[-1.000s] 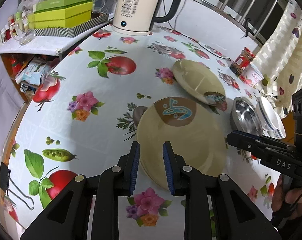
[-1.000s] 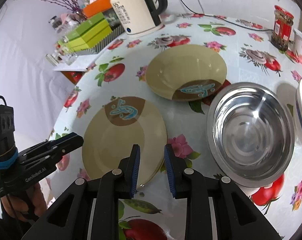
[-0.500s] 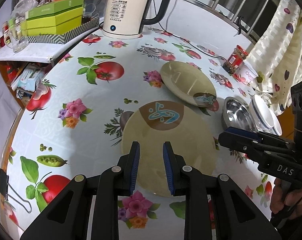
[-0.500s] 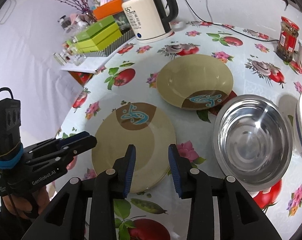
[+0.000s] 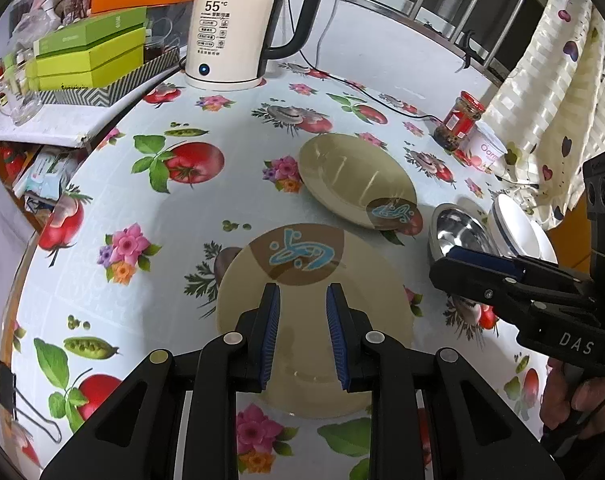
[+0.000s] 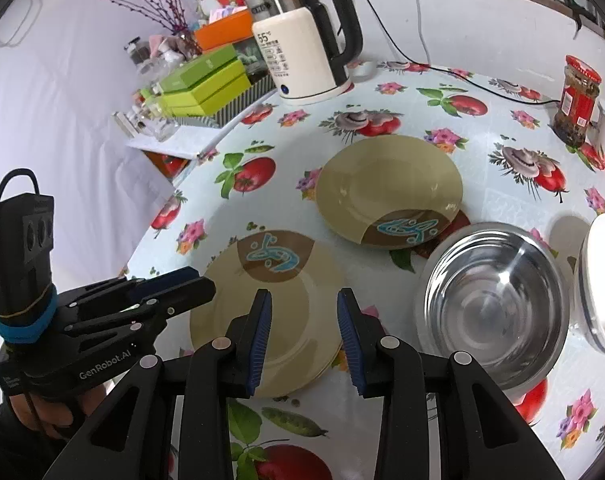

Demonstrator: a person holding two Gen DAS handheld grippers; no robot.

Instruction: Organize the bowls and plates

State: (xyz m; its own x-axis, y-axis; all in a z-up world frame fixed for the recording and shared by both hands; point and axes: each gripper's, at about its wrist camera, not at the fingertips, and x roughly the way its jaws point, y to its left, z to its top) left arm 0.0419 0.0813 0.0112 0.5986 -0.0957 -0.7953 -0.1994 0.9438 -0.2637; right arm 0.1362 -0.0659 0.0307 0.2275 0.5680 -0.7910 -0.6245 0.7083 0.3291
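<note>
A tan plate (image 5: pixel 314 320) with a brown patch and blue motif lies flat on the tablecloth; it also shows in the right wrist view (image 6: pixel 270 304). A second tan plate (image 5: pixel 356 180) lies behind it, also in the right wrist view (image 6: pixel 388 190). A steel bowl (image 6: pixel 492 312) and a white bowl (image 6: pixel 600 288) stand to the right. My left gripper (image 5: pixel 301 300) is open and empty above the near plate. My right gripper (image 6: pixel 304 300) is open and empty above the same plate's right side.
A white electric kettle (image 5: pixel 230 32) with its cord stands at the back. Green boxes (image 5: pixel 90 52) sit on a side shelf to the left. A red-lidded jar (image 5: pixel 458 120) and a white tub (image 5: pixel 487 152) stand at the back right. The table edge runs along the left.
Both grippers have lifted and pulled back from the near plate. The right gripper's jaws have opened wider. The plates have not moved.
</note>
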